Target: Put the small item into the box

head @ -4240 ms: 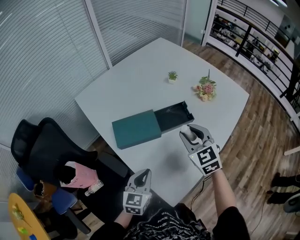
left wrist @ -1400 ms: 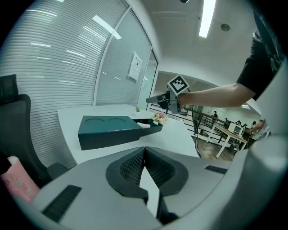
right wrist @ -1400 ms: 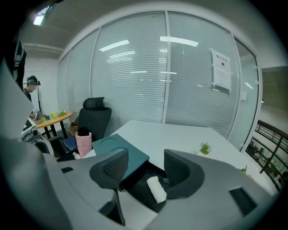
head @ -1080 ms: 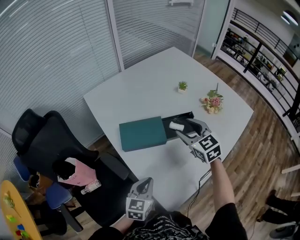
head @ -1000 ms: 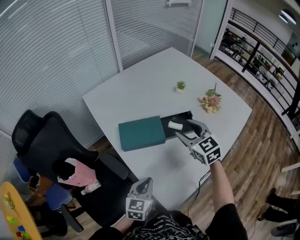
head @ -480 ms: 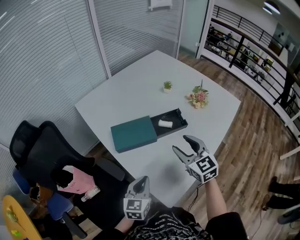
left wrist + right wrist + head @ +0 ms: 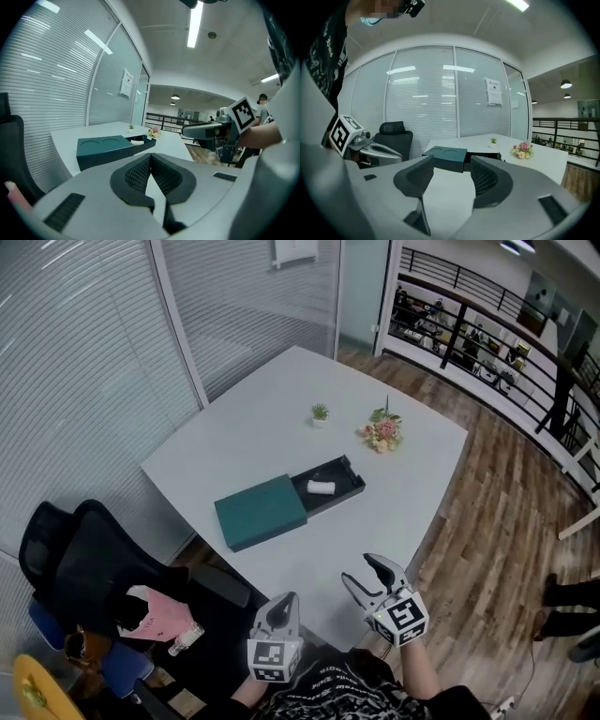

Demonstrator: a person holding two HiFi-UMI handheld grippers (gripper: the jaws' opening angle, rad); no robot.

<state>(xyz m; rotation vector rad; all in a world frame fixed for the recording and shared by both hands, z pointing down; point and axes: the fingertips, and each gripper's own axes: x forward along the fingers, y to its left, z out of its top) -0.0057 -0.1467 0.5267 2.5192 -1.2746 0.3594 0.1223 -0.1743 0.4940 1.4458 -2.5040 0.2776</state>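
A dark teal box (image 7: 261, 511) lies on the white table (image 7: 253, 437), its black drawer (image 7: 348, 492) slid out to the right. A small white item (image 7: 321, 487) lies inside the drawer. My right gripper (image 7: 367, 574) is open and empty, held off the table's near edge, well back from the box. My left gripper (image 7: 284, 608) is shut with nothing in it, low near my body. The left gripper view shows the box (image 7: 103, 146) and the right gripper (image 7: 206, 131). The right gripper view shows the box (image 7: 446, 156) ahead.
A small potted plant (image 7: 320, 413) and a pink flower bunch (image 7: 382, 432) stand at the table's far side. A black office chair (image 7: 94, 568) sits to the left of the table. Wood floor (image 7: 506, 512) lies to the right, with a railing beyond.
The white item, held in my right gripper 4.2 s ago, now lies in the drawer. My right gripper opened and drew back toward my body. The left gripper stayed put.
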